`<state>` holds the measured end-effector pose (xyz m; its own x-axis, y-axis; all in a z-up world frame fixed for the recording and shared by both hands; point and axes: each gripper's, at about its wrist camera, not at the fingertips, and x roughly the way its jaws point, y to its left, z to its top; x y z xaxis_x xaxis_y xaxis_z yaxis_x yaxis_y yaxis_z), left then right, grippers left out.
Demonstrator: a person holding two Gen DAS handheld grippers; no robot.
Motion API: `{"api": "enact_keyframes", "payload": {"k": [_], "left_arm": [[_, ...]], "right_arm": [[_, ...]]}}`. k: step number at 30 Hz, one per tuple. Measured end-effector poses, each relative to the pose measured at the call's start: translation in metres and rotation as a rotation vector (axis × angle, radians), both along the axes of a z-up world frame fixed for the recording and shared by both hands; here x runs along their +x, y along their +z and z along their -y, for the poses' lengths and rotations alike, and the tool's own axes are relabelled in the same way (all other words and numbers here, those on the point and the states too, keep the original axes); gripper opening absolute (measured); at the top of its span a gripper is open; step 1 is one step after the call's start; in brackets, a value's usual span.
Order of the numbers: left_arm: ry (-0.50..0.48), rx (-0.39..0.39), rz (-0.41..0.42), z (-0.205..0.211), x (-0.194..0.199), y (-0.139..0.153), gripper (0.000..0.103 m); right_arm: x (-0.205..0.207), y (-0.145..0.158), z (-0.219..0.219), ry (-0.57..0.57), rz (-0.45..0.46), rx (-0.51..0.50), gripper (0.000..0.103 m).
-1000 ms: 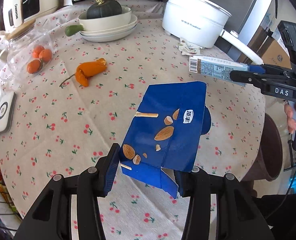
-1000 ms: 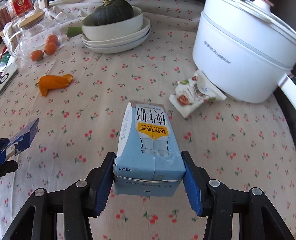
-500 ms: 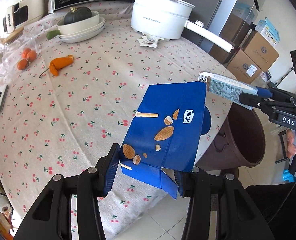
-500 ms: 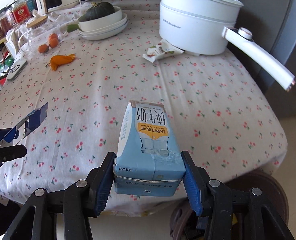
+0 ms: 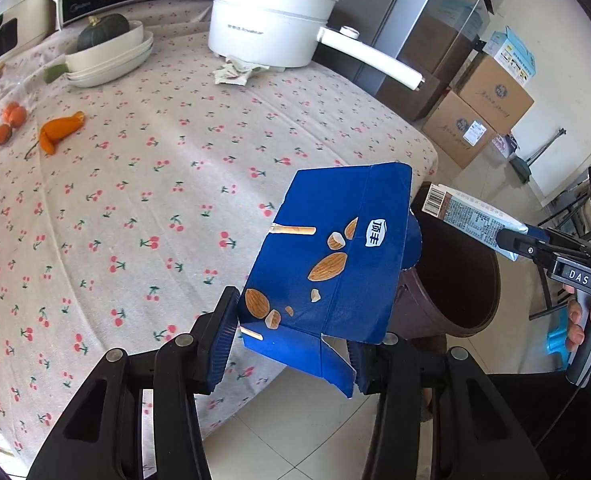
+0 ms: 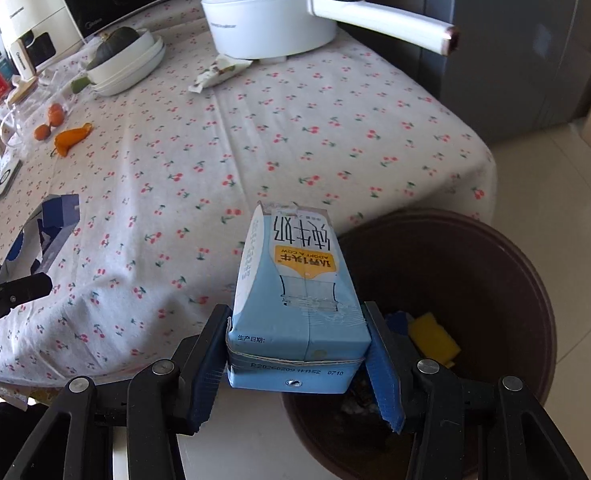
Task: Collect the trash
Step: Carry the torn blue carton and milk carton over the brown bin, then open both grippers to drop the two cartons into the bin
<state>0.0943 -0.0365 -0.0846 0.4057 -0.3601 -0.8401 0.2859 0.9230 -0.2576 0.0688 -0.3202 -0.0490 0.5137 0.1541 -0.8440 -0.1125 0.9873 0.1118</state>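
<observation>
My left gripper (image 5: pixel 291 344) is shut on a flattened blue almond snack box (image 5: pixel 335 256), held off the table's front edge beside a dark brown trash bin (image 5: pixel 459 276). My right gripper (image 6: pixel 299 356) is shut on a light blue milk carton (image 6: pixel 295 292), held over the near rim of the bin (image 6: pixel 495 264), which holds a yellow scrap (image 6: pixel 433 338). The carton (image 5: pixel 467 216) and right gripper also show in the left wrist view above the bin. A crumpled wrapper (image 6: pixel 219 74) and an orange peel (image 6: pixel 71 138) lie on the table.
A cherry-print tablecloth (image 6: pixel 295 140) covers the table. A white electric pot (image 6: pixel 271 12) with a long handle stands at the back, next to stacked white dishes with a dark squash (image 6: pixel 127 56). Cardboard boxes (image 5: pixel 479 120) stand on the tiled floor beyond the bin.
Both grippers have drawn back from over the table to its front edge, each still holding its item. The bin has come into view under the milk carton.
</observation>
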Motion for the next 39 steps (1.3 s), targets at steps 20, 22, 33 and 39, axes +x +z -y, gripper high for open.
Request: {"api": "enact_keyframes", "payload": {"k": [20,22,33,39], "left_arm": [[-0.297,0.017,-0.038,0.168,-0.004,-0.04,0.05],[-0.319,0.017,-0.024,0.179,-0.004,-0.043,0.05],[-0.344,0.042,0.052,0.203,0.0,-0.048,0.082],[-0.28,0.065,0.049,0.189,0.01,-0.044,0.09]], "right_arm": [[-0.043,-0.038,0.123,-0.227,-0.091,0.027,0.056],[-0.046,-0.04,0.129,-0.236,-0.096,0.026,0.056],[-0.046,-0.046,0.143,-0.256,-0.11,0.031,0.056],[-0.044,-0.045,0.141,-0.251,-0.11,0.033,0.056]]}}
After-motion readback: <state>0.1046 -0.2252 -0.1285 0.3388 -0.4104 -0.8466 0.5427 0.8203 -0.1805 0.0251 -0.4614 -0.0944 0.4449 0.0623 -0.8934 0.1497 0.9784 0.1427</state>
